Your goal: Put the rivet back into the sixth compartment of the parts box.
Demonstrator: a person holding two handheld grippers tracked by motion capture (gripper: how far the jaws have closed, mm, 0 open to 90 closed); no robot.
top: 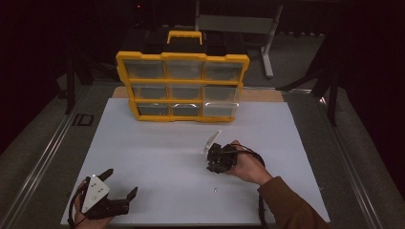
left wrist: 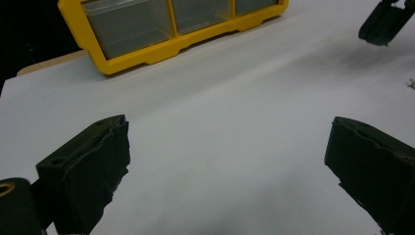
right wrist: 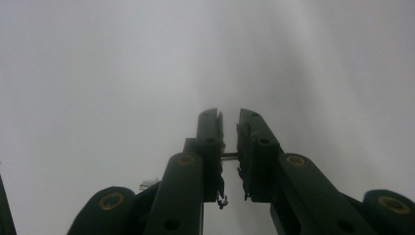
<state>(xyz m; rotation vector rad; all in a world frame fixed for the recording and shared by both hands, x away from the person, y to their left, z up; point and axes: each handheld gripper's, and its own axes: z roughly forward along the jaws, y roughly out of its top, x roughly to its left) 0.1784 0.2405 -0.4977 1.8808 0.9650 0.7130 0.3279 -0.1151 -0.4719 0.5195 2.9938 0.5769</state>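
From the high view, the right gripper (top: pixel 212 164) hung just above the white sheet (top: pixel 157 181), nose down, its jaws drawn almost together. The small metal piece (top: pixel 216 189) lay on the sheet just on my side of that gripper, close under the hand (top: pixel 246 164). It was too small for me to tell its long axis. The left gripper (top: pixel 122 182) sat well apart at the near left corner with its jaws spread wide and nothing between them, so the right hand was much the nearer one. The yellow plastic parts box (top: pixel 182 86) stood upright at the far edge, its clear drawers facing me.

In the left gripper view, the two matt black pads (left wrist: pixel 93 166) stood wide over smooth, bare sheet. The metal piece glinted at the right border (left wrist: pixel 411 83), with the right gripper (left wrist: pixel 384 22) above it.

In the right gripper view, the ribbed black jaws were pressed to a narrow slit (right wrist: pixel 228 115). I could not tell whether they pinched anything. A tiny hooked shape (right wrist: pixel 222 199) showed low in that slit, possibly the same piece.
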